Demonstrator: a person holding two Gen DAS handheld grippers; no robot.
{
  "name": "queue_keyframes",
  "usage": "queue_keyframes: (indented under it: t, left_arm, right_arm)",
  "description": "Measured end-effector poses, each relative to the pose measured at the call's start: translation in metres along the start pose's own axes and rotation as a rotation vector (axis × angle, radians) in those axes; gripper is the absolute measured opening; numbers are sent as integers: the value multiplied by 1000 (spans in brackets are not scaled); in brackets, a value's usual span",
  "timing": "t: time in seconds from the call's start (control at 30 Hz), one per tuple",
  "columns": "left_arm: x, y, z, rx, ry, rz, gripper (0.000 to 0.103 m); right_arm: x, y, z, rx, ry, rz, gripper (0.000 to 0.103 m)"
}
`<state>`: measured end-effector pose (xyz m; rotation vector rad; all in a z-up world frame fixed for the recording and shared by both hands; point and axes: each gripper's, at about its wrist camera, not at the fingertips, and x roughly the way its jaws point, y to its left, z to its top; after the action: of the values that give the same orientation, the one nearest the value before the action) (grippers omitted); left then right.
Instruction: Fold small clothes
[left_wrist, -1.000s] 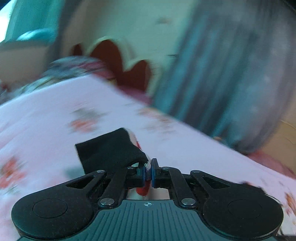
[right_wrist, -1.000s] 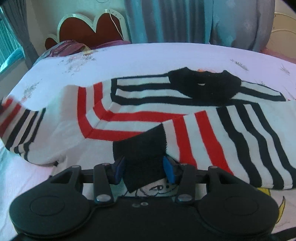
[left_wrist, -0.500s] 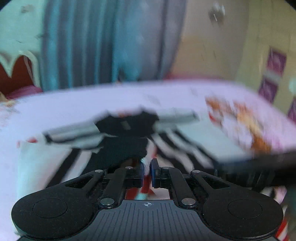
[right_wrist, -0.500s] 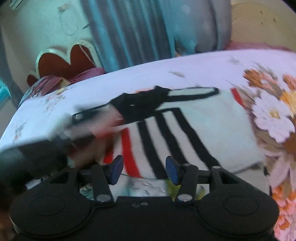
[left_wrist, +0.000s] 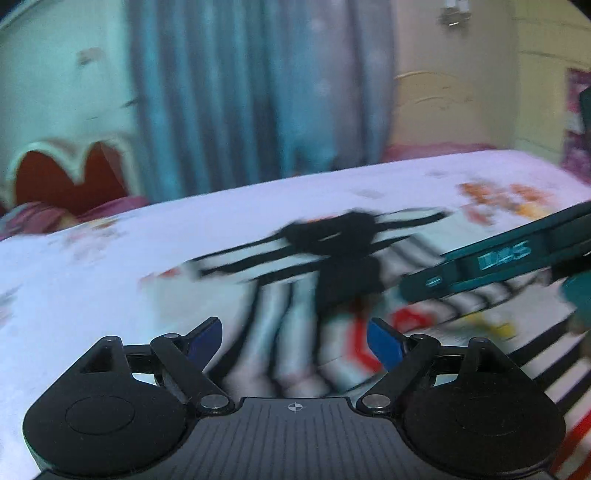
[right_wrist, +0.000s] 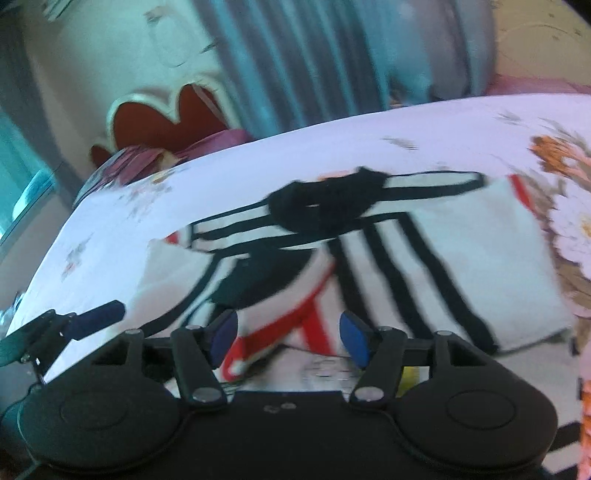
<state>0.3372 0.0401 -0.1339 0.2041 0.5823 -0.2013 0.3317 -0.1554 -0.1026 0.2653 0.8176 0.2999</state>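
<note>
I am holding my left gripper (left_wrist: 294, 341) with its jaws spread wide, and nothing is between them. My right gripper (right_wrist: 289, 341) is doing the same: jaws apart, gripping nothing. Both are hovering just above the near part of the sweater (right_wrist: 461, 266), so I judge that I am letting the cloth lie freely and looking for the next edge to take.

The sweater is lying on the bed (right_wrist: 258, 158), with its black collar (right_wrist: 328, 206) on the far side. Both sleeves are lying folded in over the body, and the black cuff (right_wrist: 266, 277) is resting just under the collar. This is making a narrow shape, probably ready for a fold from the hem toward the collar.

Behind the bed a curtain (left_wrist: 258, 92) is hanging. The pictures are blurred, so the small details I cannot tell.
</note>
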Motion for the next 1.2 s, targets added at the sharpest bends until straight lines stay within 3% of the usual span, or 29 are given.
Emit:
queue_keyframes:
  t: [0.2, 0.27, 0.3, 0.33, 0.37, 0.4, 0.43, 0.5, 0.63, 0.7, 0.77, 0.87, 0.9, 1.1, 1.2]
  left_arm:
    - [4, 47, -36, -44, 86, 174, 85]
    - [10, 53, -43, -47, 95, 195, 84]
    - [14, 56, -45, -51, 94, 203, 84]
    - [17, 57, -46, -54, 89, 207, 70]
    - [20, 60, -46, -59, 85, 212, 60]
    - [22, 64, -44, -79, 84, 215, 40]
    - [23, 68, -44, -113, 75, 205, 33]
    - [28, 67, -42, -129, 65, 194, 23]
    - [40, 57, -49, -94, 67, 194, 22]
    - [41, 57, -52, -95, 76, 197, 22]
    - [42, 59, -54, -106, 76, 191, 22]
    - [41, 61, -53, -106, 72, 188, 22]
    - [40, 61, -53, -107, 71, 188, 22]
    - [41, 65, -52, -138, 71, 188, 22]
    - [44, 65, -54, -146, 80, 194, 22]
  right_arm:
    - [36, 36, -2, -139, 57, -92, 60]
    - [44, 40, -2, -156, 65, -128, 54]
    - [47, 40, -2, -159, 68, -149, 43]
    - [48, 39, -1, -145, 65, -156, 27]
    - [48, 35, 1, -128, 60, -151, 21]
    - [46, 31, 3, -107, 55, -139, 13]
    - [43, 28, 6, -89, 43, -131, 7]
    - [30, 19, 12, -54, -14, -129, 7]
    - [5, -13, 21, 58, -104, -150, 6]
    - [14, -39, 16, 141, -28, -159, 7]
    - [24, -60, 6, 221, 50, -124, 17]
    - [17, -71, 0, 266, 32, -107, 22]
    - [15, -73, 1, 274, 30, -97, 29]
    - [15, -85, 4, 299, 2, -126, 9]
    - [3, -66, 9, 182, -63, -142, 7]
